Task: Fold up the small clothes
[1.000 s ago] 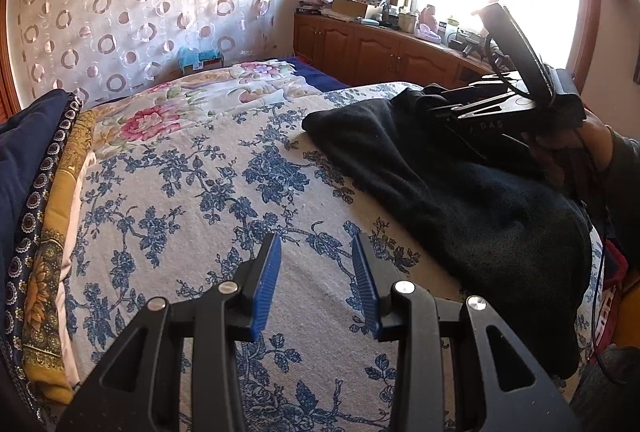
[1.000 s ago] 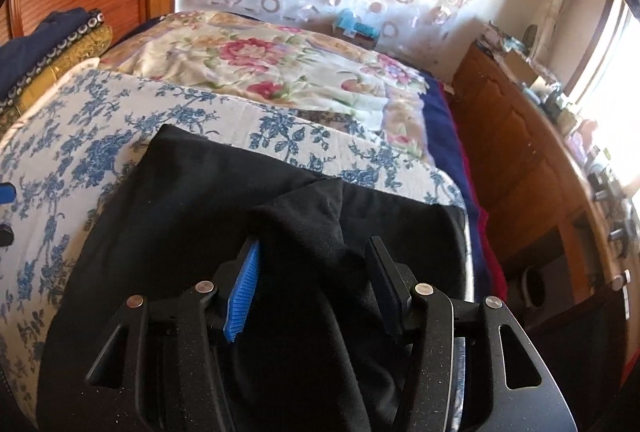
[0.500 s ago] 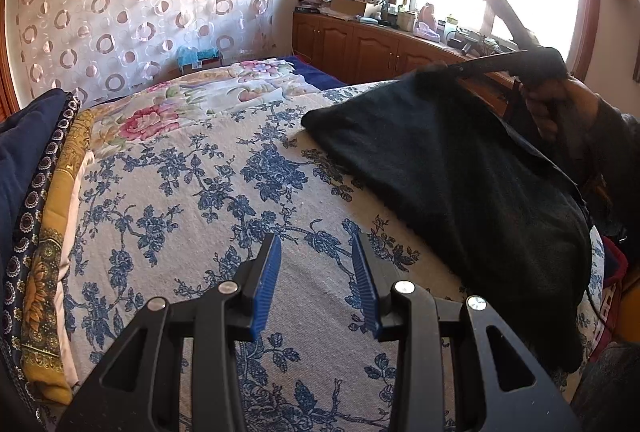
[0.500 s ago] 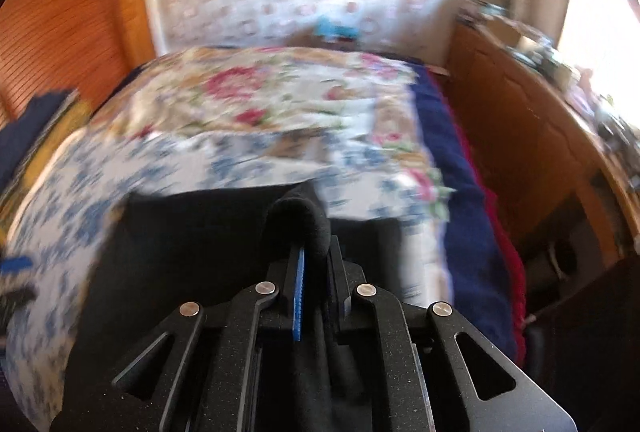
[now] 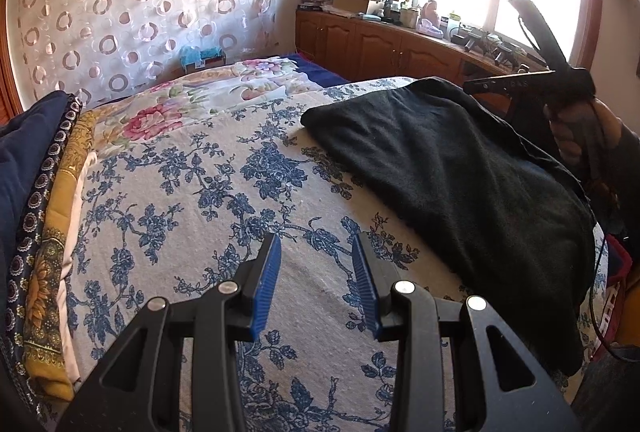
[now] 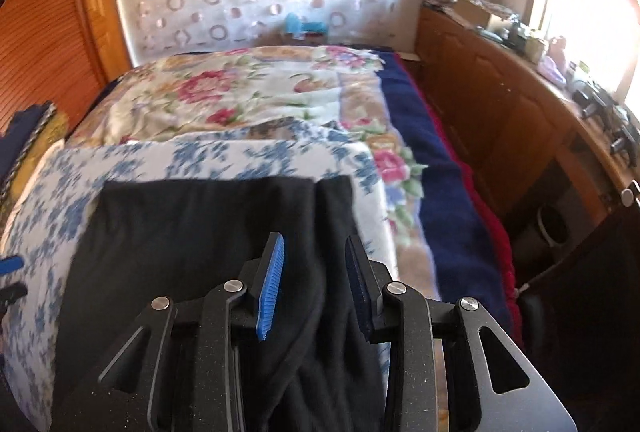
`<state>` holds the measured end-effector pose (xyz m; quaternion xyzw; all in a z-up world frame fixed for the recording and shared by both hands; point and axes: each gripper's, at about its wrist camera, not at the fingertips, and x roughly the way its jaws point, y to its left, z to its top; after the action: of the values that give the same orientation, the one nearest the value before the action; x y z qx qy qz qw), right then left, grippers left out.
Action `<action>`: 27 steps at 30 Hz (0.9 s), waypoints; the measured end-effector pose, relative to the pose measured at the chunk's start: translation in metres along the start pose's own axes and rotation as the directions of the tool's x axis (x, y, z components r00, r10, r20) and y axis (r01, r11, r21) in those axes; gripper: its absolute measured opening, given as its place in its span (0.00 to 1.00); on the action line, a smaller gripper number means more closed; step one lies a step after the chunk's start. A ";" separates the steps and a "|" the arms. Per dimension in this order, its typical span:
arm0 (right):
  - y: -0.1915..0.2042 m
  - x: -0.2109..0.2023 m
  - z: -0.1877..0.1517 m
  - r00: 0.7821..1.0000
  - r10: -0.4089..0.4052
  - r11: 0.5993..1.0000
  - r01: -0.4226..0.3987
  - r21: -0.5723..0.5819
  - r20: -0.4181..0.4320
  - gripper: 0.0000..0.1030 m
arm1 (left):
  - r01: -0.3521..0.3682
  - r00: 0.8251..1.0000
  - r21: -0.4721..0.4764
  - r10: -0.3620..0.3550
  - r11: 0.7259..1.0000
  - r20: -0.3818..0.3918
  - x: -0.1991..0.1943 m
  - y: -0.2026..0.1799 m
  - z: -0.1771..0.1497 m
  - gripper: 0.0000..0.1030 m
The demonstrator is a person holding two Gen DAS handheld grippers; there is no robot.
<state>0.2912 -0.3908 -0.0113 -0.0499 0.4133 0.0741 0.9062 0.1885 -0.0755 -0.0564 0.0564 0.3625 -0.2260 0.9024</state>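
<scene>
Right wrist view motion-blurred, black garment cut off at bottom edge | right gripper spread, cloth between fingers ungripped | left gripper spread over blue-floral sheet | garment on bed's right side | wooden cabinets under window.

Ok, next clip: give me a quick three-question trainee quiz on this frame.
1. True or false: the left gripper grips the black garment.
2. The right gripper fingers are: A) open above the garment, B) shut on it, C) out of view.
3. What does the garment lie on?

Key: 1 false, it is open over the blue floral bedspread, apart from the garment. 2 A. 3 The blue floral bedspread.
</scene>
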 end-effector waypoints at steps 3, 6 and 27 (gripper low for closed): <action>0.006 -0.005 -0.006 1.000 0.029 1.000 -0.029 -0.010 0.000 0.35 | -0.012 1.000 0.010 0.012 1.000 0.001 -0.003 -0.006 0.002 0.34; 0.005 -0.011 -0.010 0.999 0.042 0.999 -0.042 -0.018 0.012 0.40 | -0.014 1.000 0.016 0.014 1.000 0.000 -0.005 -0.014 0.003 0.34; -0.025 -0.113 -0.080 0.990 0.084 0.995 -0.076 -0.070 0.116 0.55 | 0.012 0.999 0.064 -0.009 0.998 -0.035 -0.024 -0.108 -0.005 0.34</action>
<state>0.1631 -0.4382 0.0226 -0.0583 0.3574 0.1268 0.9235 0.1212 -0.1619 -0.0374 0.0874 0.3708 -0.2413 0.8926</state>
